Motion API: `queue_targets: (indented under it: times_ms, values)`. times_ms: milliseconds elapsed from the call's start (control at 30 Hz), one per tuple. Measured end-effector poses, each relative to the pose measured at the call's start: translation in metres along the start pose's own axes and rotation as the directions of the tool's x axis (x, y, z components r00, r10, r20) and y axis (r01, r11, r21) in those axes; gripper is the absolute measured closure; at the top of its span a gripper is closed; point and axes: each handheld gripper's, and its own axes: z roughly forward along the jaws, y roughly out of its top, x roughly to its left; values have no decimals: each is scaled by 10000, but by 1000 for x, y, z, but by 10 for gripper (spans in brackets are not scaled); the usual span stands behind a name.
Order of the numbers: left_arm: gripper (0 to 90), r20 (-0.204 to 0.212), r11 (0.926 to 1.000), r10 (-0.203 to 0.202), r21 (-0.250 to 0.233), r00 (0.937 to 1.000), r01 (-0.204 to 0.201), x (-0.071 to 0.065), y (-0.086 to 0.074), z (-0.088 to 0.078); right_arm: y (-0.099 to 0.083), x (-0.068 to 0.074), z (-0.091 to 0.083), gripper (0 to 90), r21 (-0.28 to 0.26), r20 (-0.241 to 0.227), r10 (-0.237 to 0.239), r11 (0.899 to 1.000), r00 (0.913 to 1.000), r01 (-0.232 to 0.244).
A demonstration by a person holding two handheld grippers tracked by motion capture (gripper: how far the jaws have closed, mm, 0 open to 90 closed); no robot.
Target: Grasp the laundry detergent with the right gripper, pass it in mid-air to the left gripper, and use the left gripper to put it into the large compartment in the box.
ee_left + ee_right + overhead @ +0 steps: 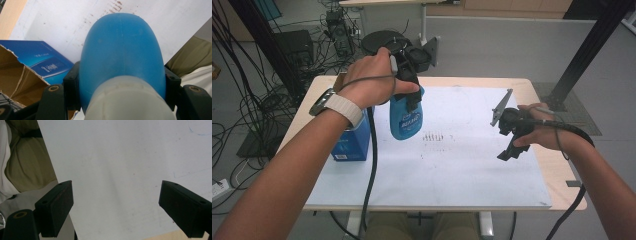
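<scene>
A blue plastic bottle [406,119] with a printed label hangs above the white sheet [452,165], left of the middle of the table. My left gripper [412,97] is shut on its upper part and points downward. In the left gripper view the black pads [72,87] press both sides of the blue bottle [122,50], whose whitish end [127,102] is nearest the camera. My right gripper [508,150] hovers over the right side of the sheet. Its jaws stand wide apart, with nothing between the right gripper's [116,205] pads.
A blue carton [352,142] with a torn-open top [15,80] stands on the table's left side, just under my left wrist. The wooden table edge [557,170] runs at the right. Cables and black equipment [384,42] lie on the floor beyond the table.
</scene>
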Motion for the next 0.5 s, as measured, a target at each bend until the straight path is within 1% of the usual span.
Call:
queue_targets:
  times_ms: [100,200,300,333,400,500]
  values:
    - [373,-37,9995,-326,8,9995,326,1,2,-4,-2,0,-2,124,-8,-2,25,10000,10000,-25]
    - [373,-70,9986,-529,-26,9986,529,3,3,-10,-3,0,-4,124,-2,59,8,10000,10000,-8]
    - [373,-104,9968,-792,-126,9968,791,5,3,-18,-3,-1,-6,124,-30,93,-9,10000,10000,9]
    - [373,-111,9955,-934,-189,9956,932,5,3,-21,-2,-1,-7,124,-36,83,-7,10000,10000,7]
    - [373,-135,9953,-938,-242,9955,935,6,4,-26,-1,-1,-7,124,-38,138,-31,10000,9999,31]
    - [373,-200,9926,-1184,-305,9928,1178,9,5,-35,0,-1,-8,125,-43,134,-53,10000,9999,53]
